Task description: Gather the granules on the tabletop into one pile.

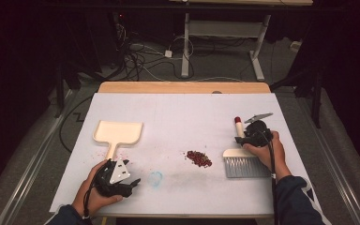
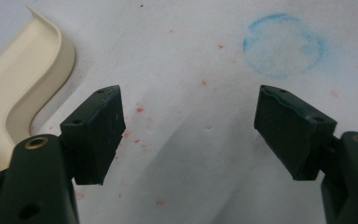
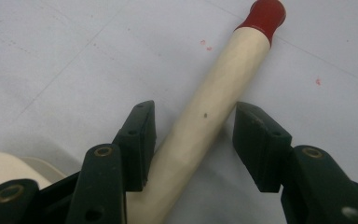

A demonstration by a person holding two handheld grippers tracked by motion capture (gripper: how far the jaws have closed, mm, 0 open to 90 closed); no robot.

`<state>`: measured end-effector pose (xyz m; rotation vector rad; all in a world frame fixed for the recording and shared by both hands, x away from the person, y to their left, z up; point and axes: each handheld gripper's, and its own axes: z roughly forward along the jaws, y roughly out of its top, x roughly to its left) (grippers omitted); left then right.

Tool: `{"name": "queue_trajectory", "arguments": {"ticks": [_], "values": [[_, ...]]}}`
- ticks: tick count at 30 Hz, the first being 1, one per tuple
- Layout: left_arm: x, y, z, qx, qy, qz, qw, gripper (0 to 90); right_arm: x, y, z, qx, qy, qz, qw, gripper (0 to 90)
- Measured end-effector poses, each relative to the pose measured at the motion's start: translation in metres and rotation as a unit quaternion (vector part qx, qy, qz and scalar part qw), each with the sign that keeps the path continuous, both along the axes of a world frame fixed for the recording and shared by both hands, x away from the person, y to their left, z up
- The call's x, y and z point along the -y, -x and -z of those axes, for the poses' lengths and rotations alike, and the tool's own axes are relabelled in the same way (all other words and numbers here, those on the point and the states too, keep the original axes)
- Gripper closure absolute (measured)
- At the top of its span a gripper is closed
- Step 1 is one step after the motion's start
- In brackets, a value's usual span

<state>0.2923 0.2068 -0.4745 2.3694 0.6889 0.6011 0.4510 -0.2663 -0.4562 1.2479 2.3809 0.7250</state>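
My right gripper [image 3: 191, 140] straddles the brush handle [image 3: 214, 93], jaws partly open, one on each side. The left pad looks to be touching the handle and the right pad stands just clear, so I judge nothing is gripped yet. The handle's long axis runs away from me, from the bristle head [image 1: 246, 167] near my right hand up to the red tip [image 1: 237, 120]; it lies slightly slanted between the jaws, so closing squarely across it is what the coming move turns on. The brush is cream with grey bristles, lying flat on the white table cover [image 1: 178, 112], right of the red crumb pile [image 1: 198, 158]. My left gripper [image 2: 191, 135] hangs wide open and empty over the cover (the cream dustpan [image 1: 117, 133] just beside it).
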Motion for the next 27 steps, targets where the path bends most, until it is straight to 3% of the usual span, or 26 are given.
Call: {"name": "queue_trajectory", "arguments": {"ticks": [4, 9, 11, 15, 17, 19, 22, 24, 27], "values": [[-0.001, 0.001, -0.001, 0.004, 0.003, -0.001, 1.0000, 23.5, 0.002, 0.002, -0.005, 0.017, -0.020, 0.006, 0.9996, 45.7], [-0.002, 0.000, -0.002, 0.004, 0.009, -0.008, 0.9999, 23.1, 0.006, 0.012, -0.024, 0.068, -0.045, 0.007, 0.9966, 41.3], [-0.002, 0.000, -0.003, 0.007, 0.011, -0.009, 0.9999, 22.8, 0.007, 0.017, -0.033, 0.097, -0.053, 0.002, 0.9939, 39.0], [-0.003, 0.001, -0.004, 0.010, 0.012, -0.012, 0.9998, 22.6, 0.010, 0.030, -0.047, 0.153, -0.079, -0.005, 0.9851, 36.6], [-0.004, 0.001, -0.004, 0.011, 0.014, -0.013, 0.9997, 22.2, 0.010, 0.035, -0.053, 0.172, -0.081, -0.005, 0.9817, 34.6], [-0.004, 0.001, -0.004, 0.012, 0.014, -0.013, 0.9997, 21.8, 0.011, 0.040, -0.058, 0.179, -0.104, -0.014, 0.9783, 32.7], [-0.004, 0.001, -0.004, 0.011, 0.014, -0.014, 0.9997, 21.8, 0.012, 0.047, -0.064, 0.206, -0.114, -0.013, 0.9718, 27.7], [-0.004, 0.001, -0.004, 0.011, 0.013, -0.014, 0.9998, 21.7, 0.010, 0.051, -0.067, 0.223, -0.104, -0.012, 0.9691, 24.9], [-0.003, 0.001, -0.004, 0.011, 0.013, -0.014, 0.9998, 21.7, 0.005, 0.056, -0.071, 0.234, -0.087, -0.007, 0.9684, 22.1]]}}
